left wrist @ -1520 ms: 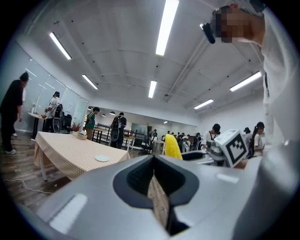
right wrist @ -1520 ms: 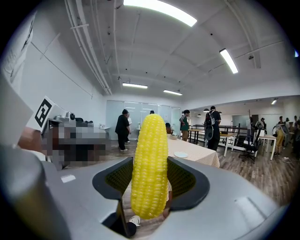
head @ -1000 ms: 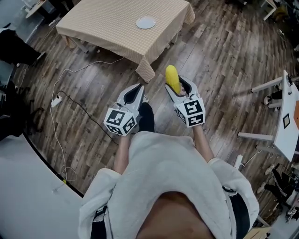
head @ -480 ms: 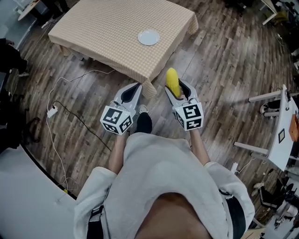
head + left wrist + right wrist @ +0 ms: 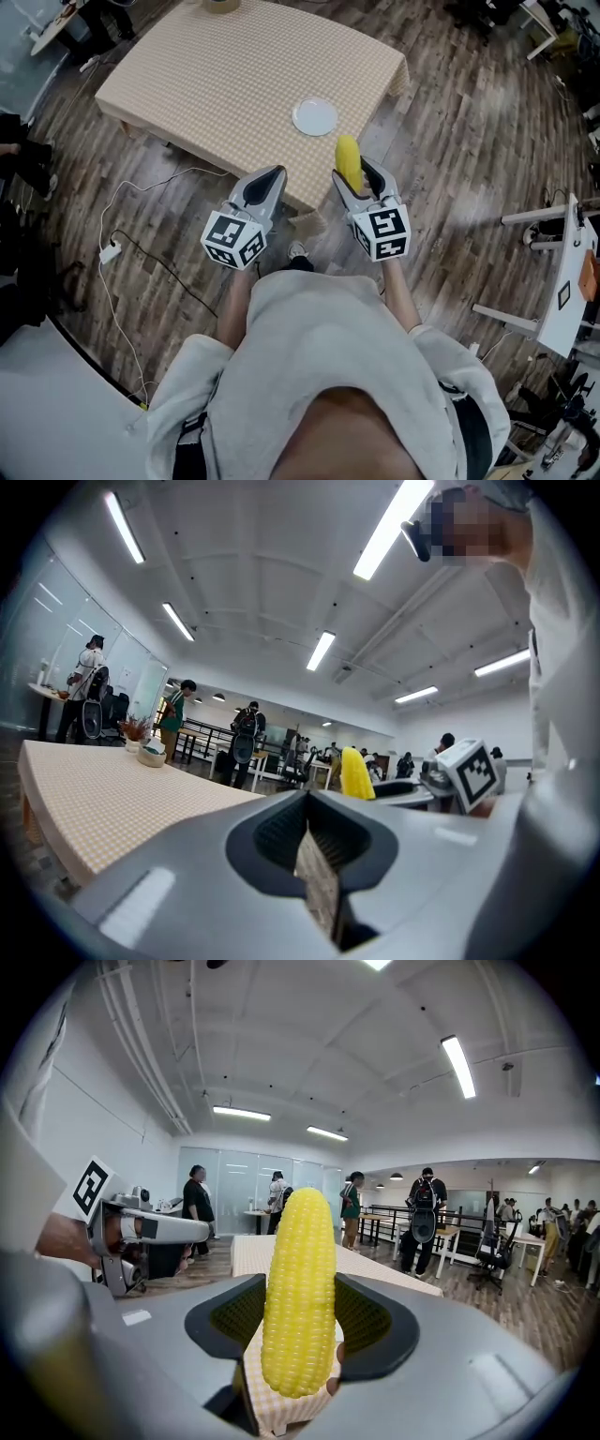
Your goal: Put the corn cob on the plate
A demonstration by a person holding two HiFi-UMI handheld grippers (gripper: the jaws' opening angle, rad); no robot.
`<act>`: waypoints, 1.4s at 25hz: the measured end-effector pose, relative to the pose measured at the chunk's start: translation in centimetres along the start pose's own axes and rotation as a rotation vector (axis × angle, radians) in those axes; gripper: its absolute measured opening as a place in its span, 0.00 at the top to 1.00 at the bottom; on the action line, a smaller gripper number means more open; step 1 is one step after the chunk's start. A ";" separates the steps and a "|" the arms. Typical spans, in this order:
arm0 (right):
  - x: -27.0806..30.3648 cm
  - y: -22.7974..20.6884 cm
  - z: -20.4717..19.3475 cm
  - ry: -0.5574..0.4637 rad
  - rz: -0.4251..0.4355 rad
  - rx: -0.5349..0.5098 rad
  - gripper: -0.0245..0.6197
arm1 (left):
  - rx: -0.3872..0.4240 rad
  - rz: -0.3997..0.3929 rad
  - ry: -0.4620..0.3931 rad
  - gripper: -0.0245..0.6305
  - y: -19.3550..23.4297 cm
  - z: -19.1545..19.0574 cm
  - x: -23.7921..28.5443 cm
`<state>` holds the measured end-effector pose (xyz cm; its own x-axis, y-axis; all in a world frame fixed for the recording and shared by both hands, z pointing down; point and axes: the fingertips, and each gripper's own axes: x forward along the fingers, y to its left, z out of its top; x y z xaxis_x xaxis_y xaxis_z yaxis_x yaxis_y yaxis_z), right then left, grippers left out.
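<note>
In the head view a yellow corn cob (image 5: 349,161) stands upright in my right gripper (image 5: 354,174), which is shut on it. The right gripper view shows the cob (image 5: 300,1288) held between both ribbed pads. A small white plate (image 5: 315,116) lies on the checked table (image 5: 216,66), just beyond the cob and near the table's front right edge. My left gripper (image 5: 269,181) hangs beside the right one over the table's near edge, its jaws together with nothing in them. From the left gripper view (image 5: 307,803) I see the cob (image 5: 356,773) off to the right.
A round bowl (image 5: 220,5) sits at the table's far end. A cable and power strip (image 5: 111,251) lie on the wooden floor at the left. A white table (image 5: 574,267) stands at the right. Several people and chairs are far back in the room.
The table and plate have come closer in the head view as the person walked forward. Both grippers now reach the table's near edge, the cob still held upright.
</note>
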<state>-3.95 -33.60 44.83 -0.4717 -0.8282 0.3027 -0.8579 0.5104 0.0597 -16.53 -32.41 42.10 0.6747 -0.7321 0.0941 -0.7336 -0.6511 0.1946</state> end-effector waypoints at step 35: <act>10.6 -6.7 -8.4 0.202 0.211 0.088 0.60 | -0.155 0.222 0.133 0.95 6.4 -6.4 8.1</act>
<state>-1.44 -43.85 55.67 -0.5986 -0.6390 0.4831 -0.7639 0.6369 -0.1040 -15.19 -41.20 50.39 0.5112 -0.8140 0.2758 -0.8502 -0.4319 0.3009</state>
